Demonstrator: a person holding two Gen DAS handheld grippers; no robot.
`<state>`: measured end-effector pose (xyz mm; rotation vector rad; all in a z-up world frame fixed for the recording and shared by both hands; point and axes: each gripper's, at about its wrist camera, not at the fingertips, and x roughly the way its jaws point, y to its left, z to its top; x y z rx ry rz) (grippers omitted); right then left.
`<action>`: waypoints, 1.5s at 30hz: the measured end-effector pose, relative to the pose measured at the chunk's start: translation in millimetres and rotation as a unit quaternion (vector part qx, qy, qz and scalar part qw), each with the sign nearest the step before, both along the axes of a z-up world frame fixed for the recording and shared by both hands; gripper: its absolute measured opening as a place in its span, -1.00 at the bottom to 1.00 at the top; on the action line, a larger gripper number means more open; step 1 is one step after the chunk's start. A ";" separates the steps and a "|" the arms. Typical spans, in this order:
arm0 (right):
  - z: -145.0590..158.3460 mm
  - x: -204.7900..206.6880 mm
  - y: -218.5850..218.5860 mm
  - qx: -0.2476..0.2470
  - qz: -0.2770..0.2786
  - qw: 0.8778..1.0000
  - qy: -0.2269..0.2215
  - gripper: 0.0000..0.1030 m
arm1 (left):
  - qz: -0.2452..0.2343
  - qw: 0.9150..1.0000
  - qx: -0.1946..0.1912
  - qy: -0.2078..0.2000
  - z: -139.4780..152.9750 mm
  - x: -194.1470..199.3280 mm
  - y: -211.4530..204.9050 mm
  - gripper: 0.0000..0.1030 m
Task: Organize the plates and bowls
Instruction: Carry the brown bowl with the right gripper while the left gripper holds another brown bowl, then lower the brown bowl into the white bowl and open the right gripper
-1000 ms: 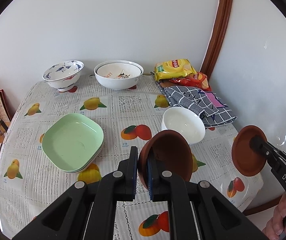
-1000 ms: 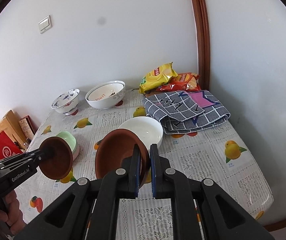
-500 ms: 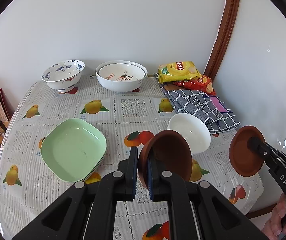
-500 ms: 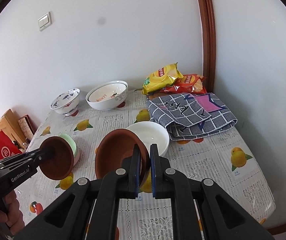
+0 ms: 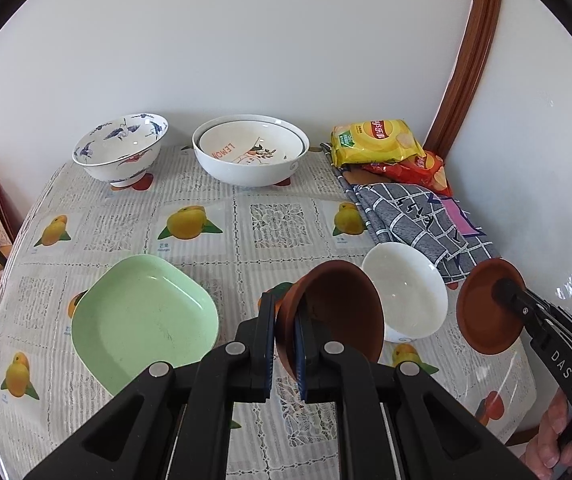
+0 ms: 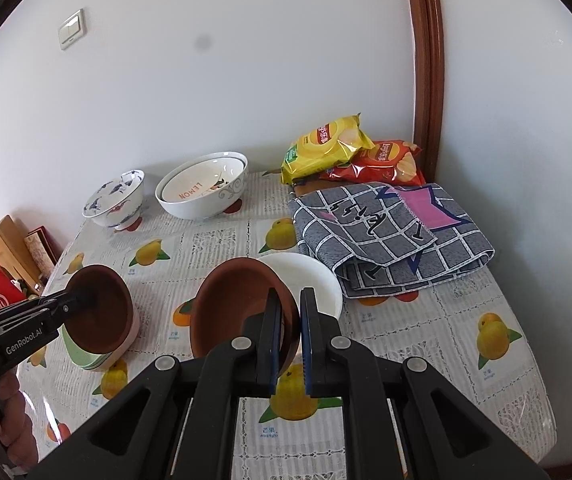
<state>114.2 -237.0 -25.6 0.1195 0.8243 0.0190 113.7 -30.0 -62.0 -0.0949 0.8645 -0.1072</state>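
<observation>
The left gripper (image 5: 286,344) is clamped on the rim of one brown bowl (image 5: 338,312) above the tabletop's (image 5: 277,220) near edge. The right gripper (image 6: 288,340) pinches another brown bowl (image 6: 233,312), beside the white bowl (image 6: 314,280). Only the right wrist view shows the wall switch (image 6: 71,34).

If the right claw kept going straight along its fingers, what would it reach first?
Probably the white bowl, just beyond the brown bowl the right claw is clamped on; depth is hard to judge.
</observation>
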 end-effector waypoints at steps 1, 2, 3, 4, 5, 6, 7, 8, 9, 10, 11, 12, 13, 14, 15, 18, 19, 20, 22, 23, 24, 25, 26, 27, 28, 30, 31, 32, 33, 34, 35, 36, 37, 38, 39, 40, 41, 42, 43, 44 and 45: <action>-3.3 3.2 0.1 0.001 0.000 1.000 0.003 -0.82 | -0.001 1.000 0.001 0.003 -2.6 2.3 0.1 -0.83; -6.9 7.3 0.0 0.001 0.000 1.000 0.006 -0.82 | -0.003 1.000 0.001 0.007 -5.3 4.7 0.1 -0.83; -10.6 10.9 -0.1 0.001 -0.001 1.000 0.009 -0.82 | -0.005 1.000 0.002 0.010 -7.6 6.9 0.0 -0.83; -14.3 14.7 -0.4 0.001 -0.001 1.000 0.012 -0.82 | -0.006 1.000 0.003 0.011 -9.7 9.0 0.1 -0.83; -17.7 17.6 -0.4 0.001 -0.002 1.000 0.015 -0.82 | -0.006 1.000 0.003 0.013 -11.9 11.1 0.7 -0.83; -21.1 20.6 -0.4 0.000 -0.002 1.000 0.018 -0.82 | -0.006 1.000 0.001 0.015 -14.1 13.6 1.6 -0.83; -24.3 23.0 -0.3 0.000 -0.003 1.000 0.019 -0.82 | -0.007 1.000 -0.001 0.018 -16.4 16.2 2.1 -0.83; -27.5 25.8 -0.2 0.000 -0.003 1.000 0.020 -0.82 | -0.009 1.000 -0.002 0.022 -19.0 19.2 1.7 -0.83; -30.4 28.6 0.1 -0.001 -0.003 1.000 0.022 -0.82 | -0.010 1.000 0.000 0.025 -21.3 22.4 0.8 -0.83; -33.5 31.6 0.6 -0.003 -0.003 1.000 0.025 -0.82 | -0.011 1.000 0.003 0.028 -23.5 25.5 -0.4 -0.83; -36.3 34.6 0.9 -0.006 -0.004 1.000 0.027 -0.82 | -0.012 0.999 0.005 0.029 -25.2 27.8 -2.0 -0.83; -38.9 37.3 1.1 -0.010 -0.003 1.000 0.029 -0.82 | -0.013 0.999 0.004 0.030 -26.7 30.0 -2.6 -0.83; -41.3 39.8 1.7 -0.013 -0.003 0.999 0.031 -0.82 | -0.013 0.999 0.003 0.031 -28.0 32.3 -3.0 -0.83; -43.6 42.3 1.8 -0.014 -0.002 0.999 0.033 -0.82 | -0.014 0.999 0.002 0.032 -29.3 34.1 -3.5 -0.83; -46.0 45.0 1.3 -0.015 -0.001 0.999 0.036 -0.82 | -0.015 0.999 0.001 0.033 -30.4 36.1 -4.0 -0.83; -53.1 52.1 -0.7 -0.016 -0.002 0.999 0.042 -0.82 | -0.017 0.999 0.003 0.035 -33.8 42.1 -6.0 -0.83; -55.5 54.4 -1.1 -0.017 -0.002 0.999 0.045 -0.82 | -0.018 0.999 0.004 0.036 -34.8 43.7 -6.9 -0.83; -58.1 56.7 -1.4 -0.017 -0.001 0.999 0.048 -0.82 | -0.019 0.999 0.004 0.036 -35.6 45.5 -6.7 -0.83; -63.6 61.7 -1.1 -0.018 0.002 0.998 0.055 -0.82 | -0.018 0.999 0.004 0.038 -37.9 48.6 -6.6 -0.83; -66.5 64.5 -0.9 -0.017 0.003 0.998 0.057 -0.82 | -0.018 0.999 0.004 0.039 -39.1 50.4 -6.6 -0.83; -69.1 66.6 0.0 -0.018 0.005 0.998 0.059 -0.82 | -0.017 0.999 0.003 0.040 -40.4 51.9 -6.2 -0.83; -71.9 68.9 1.1 -0.019 0.007 0.998 0.061 -0.82 | -0.015 0.999 0.003 0.041 -41.7 53.4 -5.7 -0.83; -74.9 71.3 2.6 -0.020 0.010 0.998 0.064 -0.82 | -0.014 0.999 0.003 0.042 -43.2 54.9 -5.3 -0.83; -78.0 73.4 4.1 -0.022 0.013 0.997 0.067 -0.82 | -0.013 0.999 0.004 0.044 -44.9 56.5 -5.2 -0.83; -81.0 75.0 5.8 -0.025 0.016 0.997 0.069 -0.82 | -0.013 0.999 0.005 0.046 -46.8 57.9 -5.3 -0.83; -87.2 78.6 9.5 -0.035 0.023 0.996 0.077 -0.82 | -0.013 0.999 0.006 0.049 -50.4 60.8 -5.2 -0.83; -89.9 79.8 10.9 -0.041 0.025 0.996 0.078 -0.82 | -0.013 0.999 0.007 0.050 -51.7 62.0 -5.3 -0.83; -92.5 81.1 12.0 -0.047 0.025 0.995 0.080 -0.82 | -0.013 0.999 0.007 0.051 -53.0 62.8 -5.1 -0.83; -95.1 82.2 12.5 -0.050 0.026 0.995 0.083 -0.82 | -0.013 0.999 0.006 0.053 -54.1 63.3 -4.8 -0.83; -97.7 83.3 12.6 -0.052 0.027 0.995 0.086 -0.82 | -0.013 0.998 0.005 0.054 -55.3 63.6 -4.6 -0.83; -99.7 84.4 12.0 -0.051 0.026 0.994 0.089 -0.81 | -0.013 0.998 0.005 0.055 -56.5 63.8 -4.5 -0.83; -101.5 85.2 11.5 -0.050 0.026 0.994 0.090 -0.81 | -0.012 0.998 0.005 0.056 -57.9 64.1 -4.5 -0.83; -103.1 86.3 11.1 -0.049 0.026 0.994 0.093 -0.81 | -0.013 0.998 0.006 0.058 -59.3 64.6 -4.7 -0.83; -104.5 87.6 10.8 -0.048 0.027 0.994 0.094 -0.81 | -0.014 0.998 0.007 0.060 -60.6 65.3 -5.0 -0.83; -105.7 88.5 10.6 -0.048 0.026 0.994 0.094 -0.81 | -0.014 0.998 0.009 0.061 -61.6 66.1 -5.4 -0.83; -107.3 89.5 10.6 -0.049 0.027 0.994 0.096 -0.81 | -0.014 0.998 0.011 0.062 -62.2 66.6 -5.7 -0.83; -108.9 91.0 11.0 -0.054 0.028 0.993 0.097 -0.82 | -0.014 0.998 0.010 0.062 -62.5 67.2 -5.7 -0.83; -109.9 91.6 11.7 -0.062 0.027 0.993 0.096 -0.82 | -0.014 0.998 0.010 0.062 -62.6 67.4 -5.7 -0.83; -110.8 92.4 12.5 -0.070 0.027 0.992 0.096 -0.82 | -0.014 0.998 0.009 0.062 -62.9 67.5 -5.9 -0.83; -111.7 93.5 13.9 -0.081 0.027 0.992 0.097 -0.82 | -0.014 0.998 0.010 0.062 -62.9 67.7 -6.0 -0.83; -112.7 94.1 16.1 -0.095 0.031 0.990 0.097 -0.82 | -0.014 0.998 0.011 0.062 -63.4 68.3 -6.4 -0.83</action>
